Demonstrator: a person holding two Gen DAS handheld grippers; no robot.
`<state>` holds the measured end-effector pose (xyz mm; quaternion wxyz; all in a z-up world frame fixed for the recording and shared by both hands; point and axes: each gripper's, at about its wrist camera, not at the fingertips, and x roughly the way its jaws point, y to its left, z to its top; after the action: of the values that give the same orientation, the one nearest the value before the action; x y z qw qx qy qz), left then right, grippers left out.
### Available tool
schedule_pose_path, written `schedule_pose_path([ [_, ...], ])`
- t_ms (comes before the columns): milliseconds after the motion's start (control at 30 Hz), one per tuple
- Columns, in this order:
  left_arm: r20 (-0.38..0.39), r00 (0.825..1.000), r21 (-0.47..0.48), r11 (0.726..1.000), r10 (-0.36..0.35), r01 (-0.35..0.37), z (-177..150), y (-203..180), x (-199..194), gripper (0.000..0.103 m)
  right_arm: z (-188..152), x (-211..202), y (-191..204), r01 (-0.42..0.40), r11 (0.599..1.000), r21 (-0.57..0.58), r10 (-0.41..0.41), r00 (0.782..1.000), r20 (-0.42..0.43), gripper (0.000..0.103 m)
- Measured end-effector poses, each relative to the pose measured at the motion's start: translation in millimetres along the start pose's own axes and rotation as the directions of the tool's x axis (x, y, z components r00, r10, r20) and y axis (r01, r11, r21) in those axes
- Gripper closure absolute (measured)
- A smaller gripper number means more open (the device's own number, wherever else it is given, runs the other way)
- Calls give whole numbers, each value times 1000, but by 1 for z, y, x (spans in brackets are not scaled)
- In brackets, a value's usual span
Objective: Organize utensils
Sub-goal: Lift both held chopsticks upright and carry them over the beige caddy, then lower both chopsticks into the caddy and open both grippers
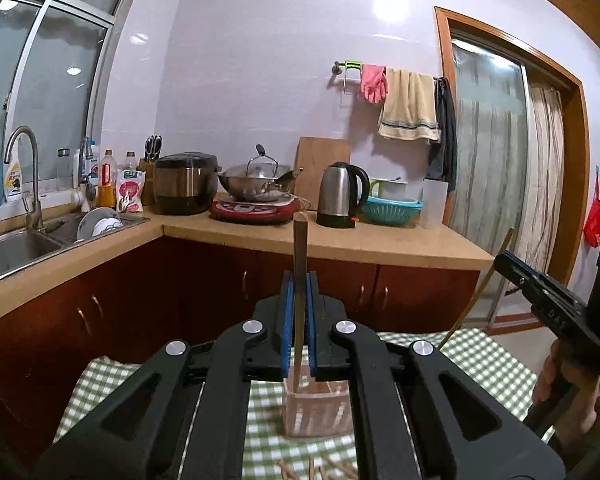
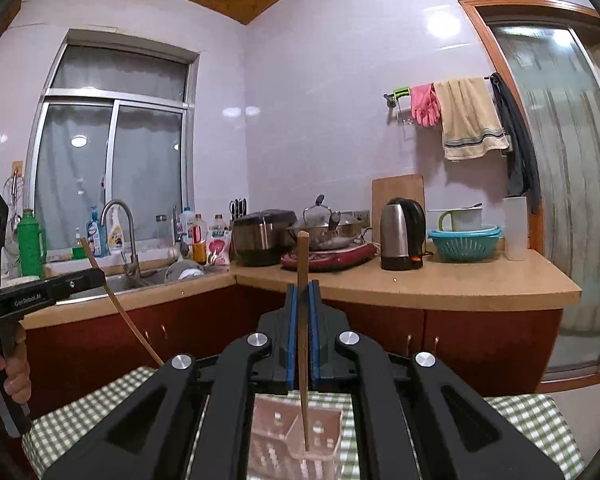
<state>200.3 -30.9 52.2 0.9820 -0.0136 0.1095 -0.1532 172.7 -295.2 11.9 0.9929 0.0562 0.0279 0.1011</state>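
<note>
Left wrist view: my left gripper (image 1: 300,280) pinched a thin wooden chopstick (image 1: 300,248) upright, tip above the clear slotted plastic holder (image 1: 320,412) on the green checked tablecloth (image 1: 480,360).
Right wrist view: my right gripper (image 2: 303,292) clamped its own wooden chopstick (image 2: 302,256), long axis vertical, tip inside the holder's mouth, so I judged this hand nearer.

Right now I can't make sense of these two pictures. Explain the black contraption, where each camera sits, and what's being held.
There is no robot here: a person holds a pistol-style gripper in each hand, and each carries a wide-angle camera looking along its two fingers. One picture is from the left gripper, the other from the right gripper; each also shows the other at its edge.

Both are shut, blue pads pressing a wooden chopstick: the left chopstick and the right chopstick both stand nearly upright.

Below them a clear slotted holder stands on a green checked tablecloth, with more chopsticks lying loose. Behind is a kitchen counter with a kettle.
</note>
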Motion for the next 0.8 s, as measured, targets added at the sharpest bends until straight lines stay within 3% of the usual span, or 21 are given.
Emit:
schedule_pose_path([
  [200, -13, 1000, -20, 1000, 2, -2, -9, -5, 40, 97, -14, 33, -10, 8, 1000, 25, -7, 1000, -24, 97],
  [500, -112, 993, -37, 999, 23, -28, -62, -9, 97, 97, -63, 65, -19, 23, 998, 58, -14, 990, -140, 97],
  [667, -148, 989, -31, 999, 33, -38, -82, -5, 111, 95, -76, 75, -20, 28, 998, 53, -17, 980, -196, 95],
  [700, -148, 988, -27, 999, 35, -39, -83, -6, 112, 89, -77, 75, -21, 31, 998, 50, -20, 980, -200, 92],
  [767, -144, 989, -23, 999, 41, -45, -85, -5, 111, 69, -78, 74, -21, 41, 998, 51, -30, 979, -202, 63],
  [800, -135, 990, -26, 998, 49, -53, -85, -4, 109, 52, -77, 74, -23, 47, 997, 54, -35, 979, -199, 58],
])
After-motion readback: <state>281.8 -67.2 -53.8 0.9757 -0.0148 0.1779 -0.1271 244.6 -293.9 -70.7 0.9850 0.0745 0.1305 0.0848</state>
